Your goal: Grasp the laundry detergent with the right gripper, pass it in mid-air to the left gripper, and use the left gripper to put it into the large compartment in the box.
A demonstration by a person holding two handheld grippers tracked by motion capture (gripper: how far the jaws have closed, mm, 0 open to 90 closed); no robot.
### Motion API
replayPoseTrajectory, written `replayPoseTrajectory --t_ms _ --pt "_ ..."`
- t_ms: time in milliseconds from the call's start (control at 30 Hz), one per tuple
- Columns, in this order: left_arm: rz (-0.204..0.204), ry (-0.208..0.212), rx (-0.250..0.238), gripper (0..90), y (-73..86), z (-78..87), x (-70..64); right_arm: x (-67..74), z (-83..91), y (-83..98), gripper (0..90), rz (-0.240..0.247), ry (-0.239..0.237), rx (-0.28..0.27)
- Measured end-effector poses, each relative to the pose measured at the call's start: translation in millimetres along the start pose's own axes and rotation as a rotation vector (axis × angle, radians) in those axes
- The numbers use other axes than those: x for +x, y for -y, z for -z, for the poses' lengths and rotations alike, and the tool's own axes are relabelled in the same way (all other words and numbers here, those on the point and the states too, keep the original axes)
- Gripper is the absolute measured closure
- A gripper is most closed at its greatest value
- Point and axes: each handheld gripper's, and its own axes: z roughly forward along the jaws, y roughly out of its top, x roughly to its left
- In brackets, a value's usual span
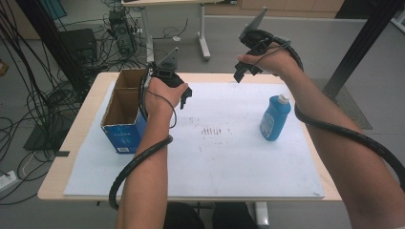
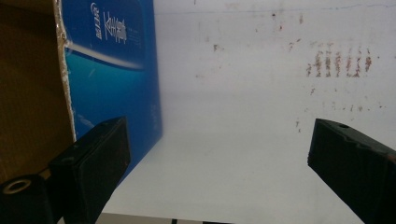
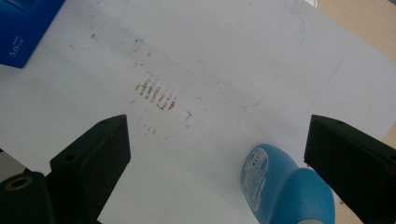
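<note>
Nearby, open box [image 1: 125,110] left — blue bottle [image 1: 275,117] upright, right.

glossy plastic bottle [image 1: 275,118]; cardboard box [image 1: 125,114]

The high view looks forward and down over the whole counter [image 1: 86,143]. Each tongs camera hovers close above the white sheet [image 2: 233,140], and all three views share its brown smudges [image 3: 156,95] beside the blue bottle [image 3: 285,191].
</note>
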Motion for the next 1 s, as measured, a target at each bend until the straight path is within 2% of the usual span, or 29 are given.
replayPoseTrajectory --t_ms 400,600,1000 --pt "0.001 -0.005 0.003 6.5 4.5 -3.1 0.2 -9.6 7.3 12.8 7.6 -0.027 0.001 0.003" --pt "-0.002 -0.005 0.005 6.5 7.6 -3.2 0.4 -19.7 14.2 24.9 7.8 -0.054 0.013 0.008" --pt "-0.016 -0.001 -0.007 6.5 14.8 1.8 -8.5 -42.5 34.8 55.1 7.9 -0.109 0.041 0.005"
